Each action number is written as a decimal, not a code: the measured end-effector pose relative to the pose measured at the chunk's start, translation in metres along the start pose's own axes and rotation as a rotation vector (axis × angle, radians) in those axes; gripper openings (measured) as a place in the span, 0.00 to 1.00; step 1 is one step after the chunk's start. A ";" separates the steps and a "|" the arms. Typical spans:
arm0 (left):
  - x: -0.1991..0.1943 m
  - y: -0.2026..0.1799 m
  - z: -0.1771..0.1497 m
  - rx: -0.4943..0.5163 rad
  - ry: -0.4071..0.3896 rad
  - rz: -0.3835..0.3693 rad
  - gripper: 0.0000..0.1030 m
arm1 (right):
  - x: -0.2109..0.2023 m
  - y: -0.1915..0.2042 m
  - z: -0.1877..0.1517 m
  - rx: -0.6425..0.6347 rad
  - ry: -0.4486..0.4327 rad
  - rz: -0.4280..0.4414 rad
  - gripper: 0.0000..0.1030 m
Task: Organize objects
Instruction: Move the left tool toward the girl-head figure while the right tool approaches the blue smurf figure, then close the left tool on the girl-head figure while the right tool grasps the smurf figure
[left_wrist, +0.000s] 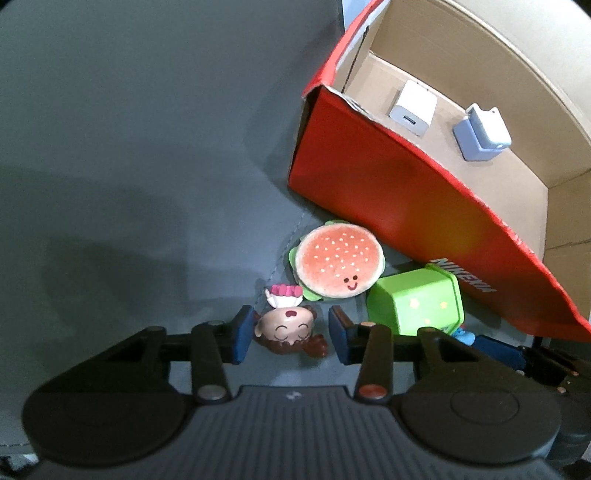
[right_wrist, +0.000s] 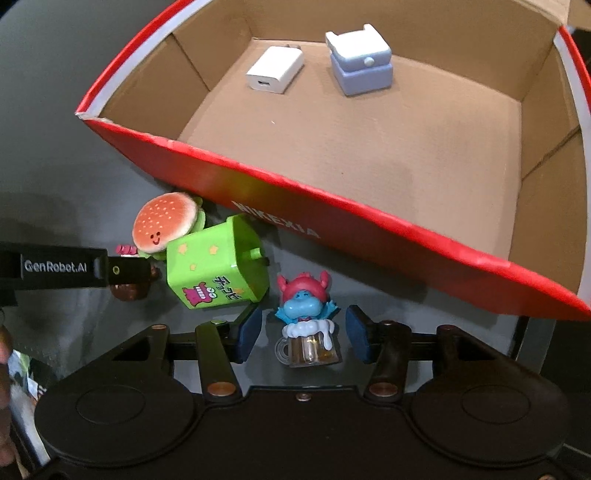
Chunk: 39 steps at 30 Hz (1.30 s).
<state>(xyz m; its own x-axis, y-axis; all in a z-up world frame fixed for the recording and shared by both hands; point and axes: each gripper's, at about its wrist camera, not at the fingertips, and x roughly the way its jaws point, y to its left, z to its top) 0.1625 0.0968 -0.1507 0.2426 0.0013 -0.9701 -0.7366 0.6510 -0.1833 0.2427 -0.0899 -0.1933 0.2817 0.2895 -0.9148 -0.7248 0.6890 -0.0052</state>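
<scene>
In the left wrist view my left gripper (left_wrist: 290, 334) is open, its blue pads on either side of a small brown-haired doll figure (left_wrist: 291, 330) lying on the dark table. A burger toy (left_wrist: 338, 262) and a green box toy (left_wrist: 417, 301) lie just beyond it. In the right wrist view my right gripper (right_wrist: 303, 334) is open around a blue figure with a red cap sitting in a beer mug (right_wrist: 306, 325). The burger toy (right_wrist: 166, 223) and green box toy (right_wrist: 214, 266) lie to its left.
A red cardboard box (right_wrist: 369, 236) stands open behind the toys, holding a white charger (right_wrist: 275, 70) and a pale blue block (right_wrist: 360, 62). The box (left_wrist: 388, 192) fills the upper right of the left wrist view. The left gripper's finger (right_wrist: 74, 267) reaches in from the left.
</scene>
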 end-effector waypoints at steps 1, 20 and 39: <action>0.000 -0.002 0.000 0.009 -0.009 0.009 0.42 | 0.001 -0.001 0.001 0.009 0.001 0.006 0.49; -0.014 -0.001 -0.007 0.040 -0.040 0.006 0.28 | 0.010 -0.004 0.008 0.037 0.017 0.011 0.49; -0.043 0.000 -0.015 0.068 -0.106 -0.025 0.28 | 0.021 0.024 0.009 -0.126 0.019 -0.122 0.38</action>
<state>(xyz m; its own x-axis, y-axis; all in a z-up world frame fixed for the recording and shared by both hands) 0.1422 0.0854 -0.1112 0.3284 0.0623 -0.9425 -0.6860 0.7017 -0.1926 0.2367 -0.0614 -0.2090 0.3615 0.1957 -0.9116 -0.7595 0.6289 -0.1662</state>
